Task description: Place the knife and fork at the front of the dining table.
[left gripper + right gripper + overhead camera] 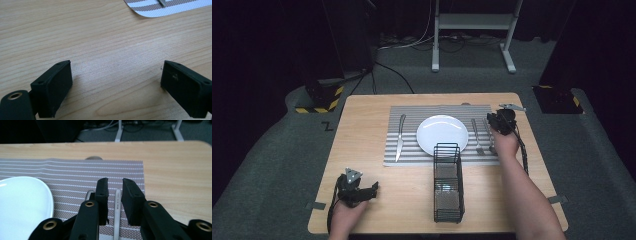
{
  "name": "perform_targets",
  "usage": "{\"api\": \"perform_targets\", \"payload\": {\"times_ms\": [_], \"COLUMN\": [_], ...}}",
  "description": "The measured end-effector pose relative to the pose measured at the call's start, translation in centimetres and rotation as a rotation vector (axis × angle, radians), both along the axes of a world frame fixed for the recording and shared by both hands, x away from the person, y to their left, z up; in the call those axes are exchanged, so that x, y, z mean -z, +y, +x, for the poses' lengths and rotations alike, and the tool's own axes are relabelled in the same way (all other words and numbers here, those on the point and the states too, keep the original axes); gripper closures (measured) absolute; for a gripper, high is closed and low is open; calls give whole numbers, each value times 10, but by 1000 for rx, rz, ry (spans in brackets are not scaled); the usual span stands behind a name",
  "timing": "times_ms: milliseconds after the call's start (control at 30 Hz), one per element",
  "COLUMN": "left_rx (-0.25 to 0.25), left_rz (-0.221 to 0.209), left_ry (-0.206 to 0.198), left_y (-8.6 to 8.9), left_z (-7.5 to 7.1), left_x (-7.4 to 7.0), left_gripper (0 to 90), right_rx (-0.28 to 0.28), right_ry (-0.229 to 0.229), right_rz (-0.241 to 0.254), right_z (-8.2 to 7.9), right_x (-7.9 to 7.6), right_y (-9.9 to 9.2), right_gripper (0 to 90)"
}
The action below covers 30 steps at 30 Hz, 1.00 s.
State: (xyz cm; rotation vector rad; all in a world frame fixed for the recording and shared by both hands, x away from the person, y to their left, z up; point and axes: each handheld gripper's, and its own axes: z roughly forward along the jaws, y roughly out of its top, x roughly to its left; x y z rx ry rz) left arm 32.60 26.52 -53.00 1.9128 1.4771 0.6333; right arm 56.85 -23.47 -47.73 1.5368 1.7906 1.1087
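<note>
The right gripper (115, 185) stood slightly parted astride a utensil handle (117, 207) (seemingly placing it beside the fork (477, 136)); the left gripper (116, 82) rested spread, empty.

glossy white plate (442, 132), woven striped placemat (412, 150), wood table (372, 200)

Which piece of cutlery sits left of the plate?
The knife, alone on the placemat's left side; the other two pieces lie right of the plate, by the right gripper.
</note>
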Motion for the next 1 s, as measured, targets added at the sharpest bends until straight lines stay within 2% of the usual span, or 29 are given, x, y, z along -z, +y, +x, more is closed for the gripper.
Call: {"api": "perform_targets", "payload": {"times_ms": [200,333,567,833,900,933,1000], "left_rx": [-1,-1,-3,-3,-3,-3,-3], "left_rz": [1,1,2,2,2,2,2], "left_ry": [0,-1,0,-1,-1,-1,-1], "left_y": [0,0,0,0,0,0,-1], "left_z": [0,0,0,0,0,0,0], "left_x": [0,0,0,0,0,0,0], "left_gripper": [102,102,102,102,102,102,102], "right_rx": [-27,-39,-53,-57,-59,-60,-61], "right_ry": [-34,-45,-54,-52,-45,-37,-24], "right_rz": [-17,-24,-63,-109,-97,-96,-100], "right_z": [-13,-24,-52,-107,-123,-137,-147], "right_x": [-5,-5,-4,1,5,10,14], "right_y": [2,3,-2,-17,-23,-28,-31], "right_gripper": [680,585,427,285,258,247,233]}}
